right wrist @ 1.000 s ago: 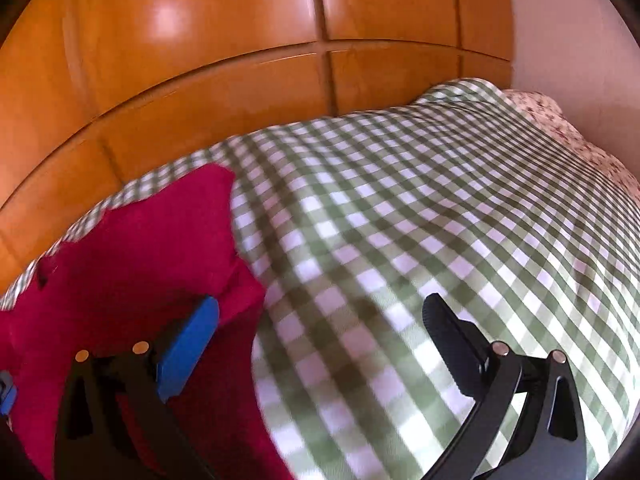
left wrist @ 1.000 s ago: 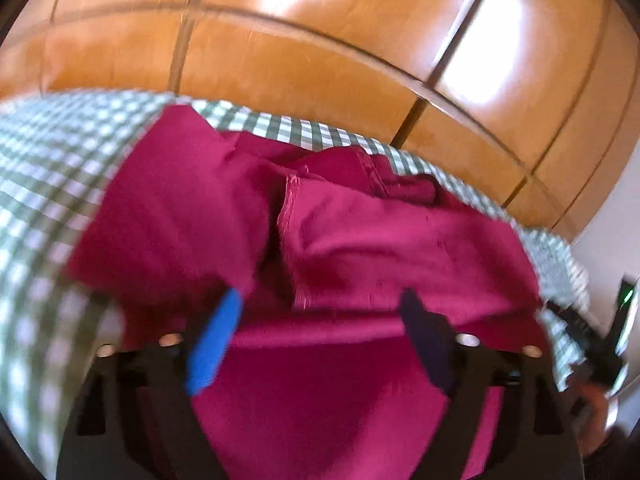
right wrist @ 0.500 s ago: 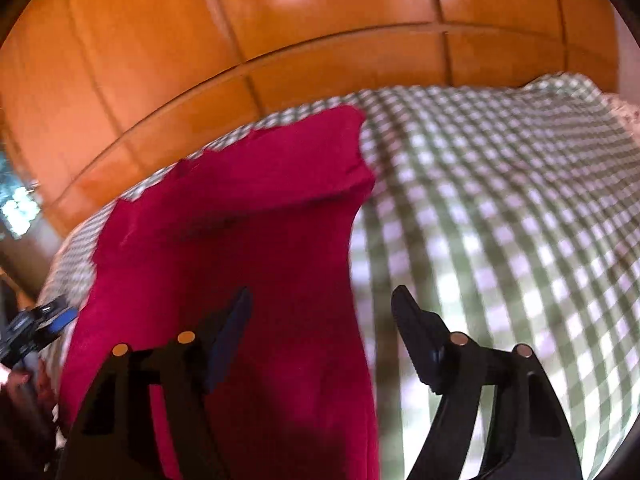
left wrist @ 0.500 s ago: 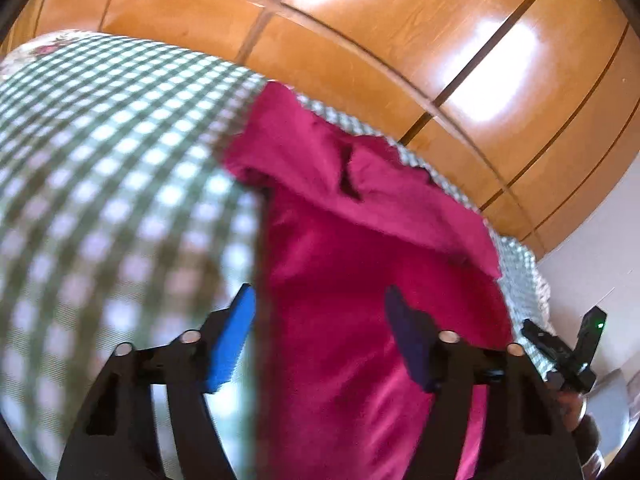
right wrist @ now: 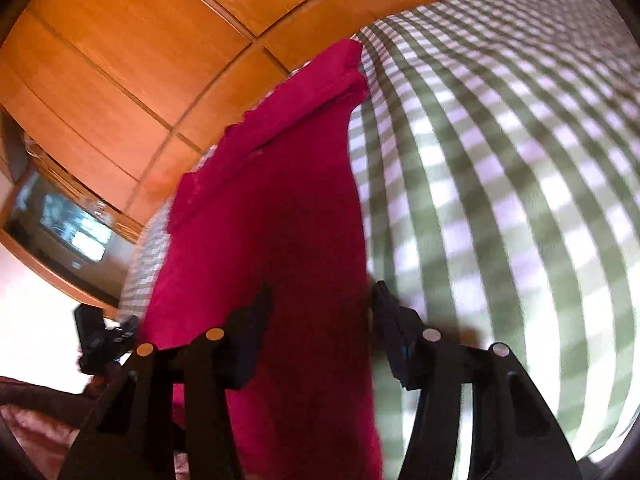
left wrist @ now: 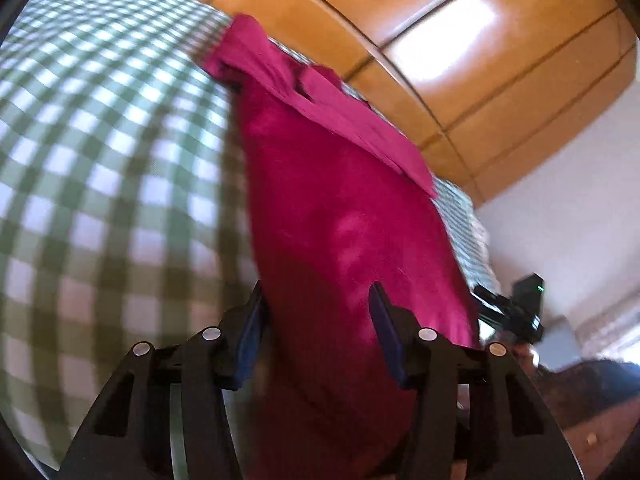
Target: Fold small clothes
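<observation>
Crimson cloth fills the gap of the left gripper [left wrist: 316, 308], whose jaws are closing around the near edge of the red garment [left wrist: 340, 208] without yet pinching it. The right gripper [right wrist: 320, 304] closes likewise on the garment's opposite edge. The garment lies stretched across the green checked bedspread [left wrist: 100, 140], toward the orange wooden wardrobe [left wrist: 460, 40].

This is a bedroom in a home. A bed [left wrist: 100, 128] spread with a green-and-white checked cover stands against glossy wooden wardrobe doors [right wrist: 132, 60], and a plain pale wall [left wrist: 560, 208] sits beside them.
</observation>
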`<state>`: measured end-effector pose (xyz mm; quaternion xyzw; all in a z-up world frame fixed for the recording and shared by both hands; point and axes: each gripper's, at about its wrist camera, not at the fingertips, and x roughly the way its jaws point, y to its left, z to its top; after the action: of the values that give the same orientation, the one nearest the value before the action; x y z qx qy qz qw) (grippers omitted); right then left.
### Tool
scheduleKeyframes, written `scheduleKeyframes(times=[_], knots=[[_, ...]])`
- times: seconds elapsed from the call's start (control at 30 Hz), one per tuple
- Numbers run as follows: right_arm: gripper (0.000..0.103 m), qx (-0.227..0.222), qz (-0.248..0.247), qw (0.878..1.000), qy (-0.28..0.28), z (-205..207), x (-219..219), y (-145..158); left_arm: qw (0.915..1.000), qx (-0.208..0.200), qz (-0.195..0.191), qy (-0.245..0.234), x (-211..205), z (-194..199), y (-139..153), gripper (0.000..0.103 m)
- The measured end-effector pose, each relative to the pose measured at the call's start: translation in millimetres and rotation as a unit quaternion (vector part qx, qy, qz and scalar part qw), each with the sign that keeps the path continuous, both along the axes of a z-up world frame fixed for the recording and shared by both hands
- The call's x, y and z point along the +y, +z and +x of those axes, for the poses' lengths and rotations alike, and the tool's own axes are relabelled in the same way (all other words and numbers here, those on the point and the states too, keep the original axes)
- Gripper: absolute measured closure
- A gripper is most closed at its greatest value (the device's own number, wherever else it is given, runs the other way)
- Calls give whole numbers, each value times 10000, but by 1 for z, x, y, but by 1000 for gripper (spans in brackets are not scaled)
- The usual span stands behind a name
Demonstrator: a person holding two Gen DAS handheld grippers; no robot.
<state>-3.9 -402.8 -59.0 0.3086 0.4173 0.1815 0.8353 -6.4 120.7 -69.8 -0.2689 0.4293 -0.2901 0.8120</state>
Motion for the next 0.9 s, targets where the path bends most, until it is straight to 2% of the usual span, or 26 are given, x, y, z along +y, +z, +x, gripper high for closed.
scheduleKeyframes(times=[0.17, 0.23, 0.33, 0.43, 0.47, 0.5, 0.57, 0.6, 0.77, 0.9], knots=[[53, -16, 362, 9991, 226, -18, 2, -4, 9982, 244, -460, -295, -4, -12, -6, 53], [55, 22, 614, 9978, 266, -26, 2, -9, 9961, 474, -655, -349, -2, -15, -12, 67], [59, 60, 751, 9967, 290, -33, 4, -12, 9922, 759, -896, -411, -3, -18, -20, 78], [71, 100, 636, 9973, 352, -33, 7, -11, 9902, 902, -927, -524, -10, -21, -24, 81], [75, 120, 574, 9975, 397, -33, 9, -10, 9910, 868, -866, -544, -13, -20, -22, 81], [78, 127, 531, 9976, 424, -32, 11, -10, 9916, 830, -823, -558, -15, -19, -19, 86], [91, 133, 468, 9976, 494, -29, 16, -10, 9927, 755, -772, -536, -21, -16, -13, 88], [91, 113, 484, 9975, 508, -28, 17, -10, 9931, 708, -781, -516, -21, -16, -10, 91], [94, -234, 835, 9947, 556, -23, 21, 7, 9930, 306, -1107, -292, -15, -16, 15, 92], [94, -650, 1330, 9871, 603, -25, 19, 27, 9914, -66, -1289, -235, -15, -18, 37, 92]])
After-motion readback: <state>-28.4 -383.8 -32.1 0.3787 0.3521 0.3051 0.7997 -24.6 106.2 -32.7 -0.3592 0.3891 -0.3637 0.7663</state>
